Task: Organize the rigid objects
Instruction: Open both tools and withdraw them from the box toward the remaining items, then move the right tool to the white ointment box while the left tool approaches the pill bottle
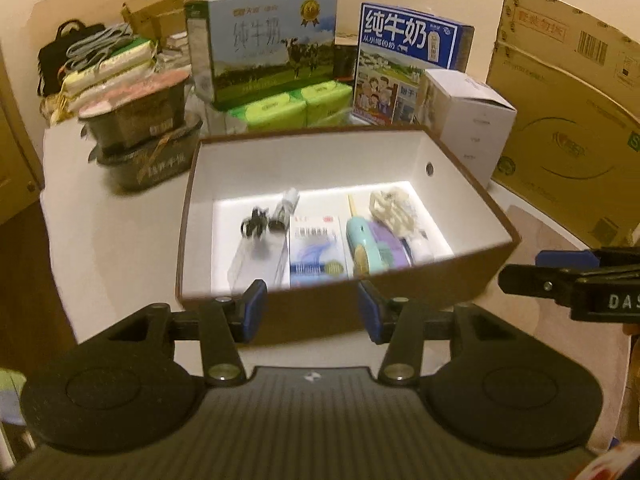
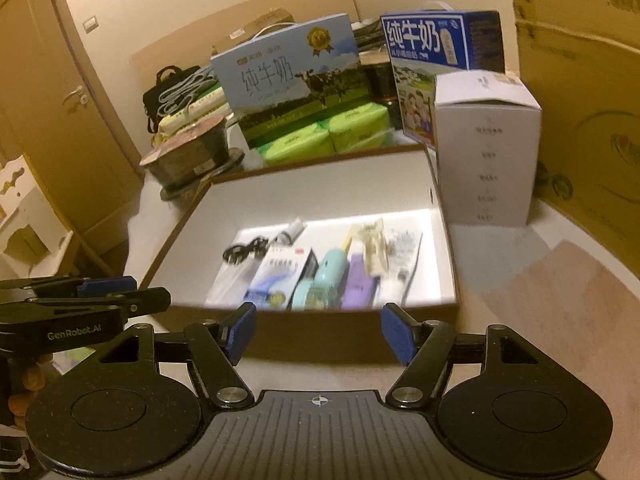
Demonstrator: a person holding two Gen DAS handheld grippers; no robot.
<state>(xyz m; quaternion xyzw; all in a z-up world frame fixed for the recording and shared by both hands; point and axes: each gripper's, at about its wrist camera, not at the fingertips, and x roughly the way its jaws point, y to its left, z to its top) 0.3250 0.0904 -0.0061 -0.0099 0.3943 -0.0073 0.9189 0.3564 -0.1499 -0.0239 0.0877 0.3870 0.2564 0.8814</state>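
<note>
Both the left tongs (image 1: 312,310) and right tongs (image 2: 319,334) are spread wide and empty, hovering just in front of the brown box (image 1: 320,304) on the tabletop (image 1: 120,240). White inside, it holds a teal gadget (image 1: 366,246), medicine box (image 1: 318,248) and black clips (image 1: 254,226).

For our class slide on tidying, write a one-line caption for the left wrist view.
Open left gripper hovers before a brown box holding a teal device, medicine carton and small items.

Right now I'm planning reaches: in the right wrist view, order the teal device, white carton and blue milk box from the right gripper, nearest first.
From the right gripper:
1. Teal device, inside the brown box, just ahead.
2. White carton, behind the box, right.
3. Blue milk box, farthest, behind the carton.
</note>
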